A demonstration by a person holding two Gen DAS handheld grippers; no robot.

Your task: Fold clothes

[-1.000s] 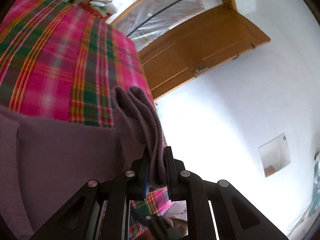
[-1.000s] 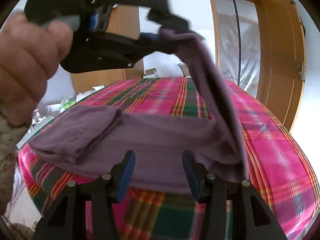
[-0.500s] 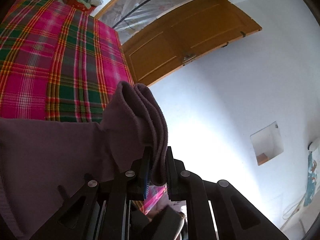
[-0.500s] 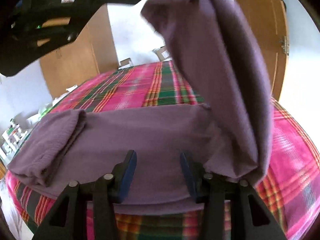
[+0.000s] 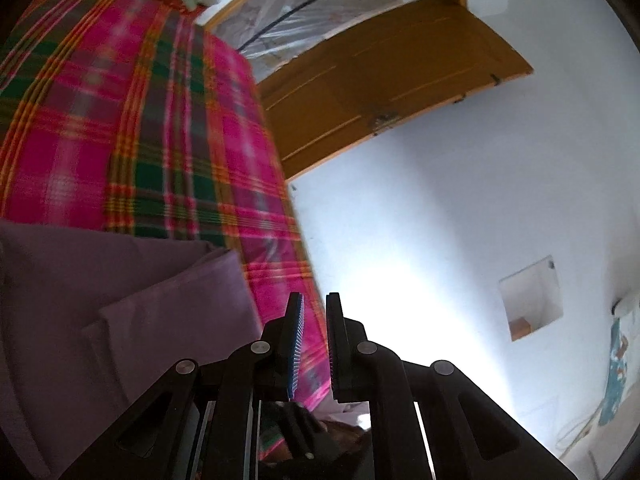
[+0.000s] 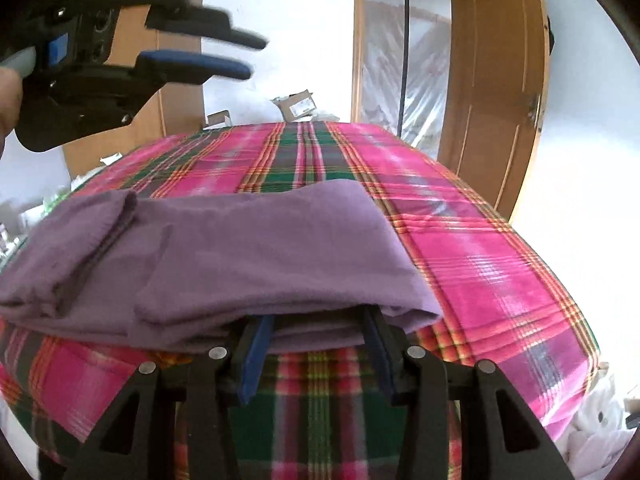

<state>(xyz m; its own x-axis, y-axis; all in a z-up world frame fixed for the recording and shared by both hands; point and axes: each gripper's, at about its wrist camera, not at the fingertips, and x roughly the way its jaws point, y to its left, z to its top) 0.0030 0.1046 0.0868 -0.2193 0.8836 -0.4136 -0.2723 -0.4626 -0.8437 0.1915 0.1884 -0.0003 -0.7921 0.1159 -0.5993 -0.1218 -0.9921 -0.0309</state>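
A purple garment (image 6: 240,256) lies folded on the pink plaid bed cover (image 6: 472,248), its right part laid over the middle. It also shows at the lower left of the left wrist view (image 5: 132,320). My left gripper (image 5: 315,304) is empty, its jaws a small gap apart, held up in the air; it also shows at the upper left of the right wrist view (image 6: 248,56). My right gripper (image 6: 316,320) is open at the garment's near edge, its fingertips tucked under the hanging fold.
The bed's right edge (image 6: 560,304) drops toward a white wall. A wooden door (image 6: 496,80) and a plastic-covered doorway (image 6: 400,52) stand behind. Cardboard boxes (image 6: 296,106) lie past the bed's far end. White bags (image 6: 596,428) lie on the floor at right.
My left gripper let go of the purple fold it held up. The cloth dropped flat onto the garment, and the left gripper pulled up and away.
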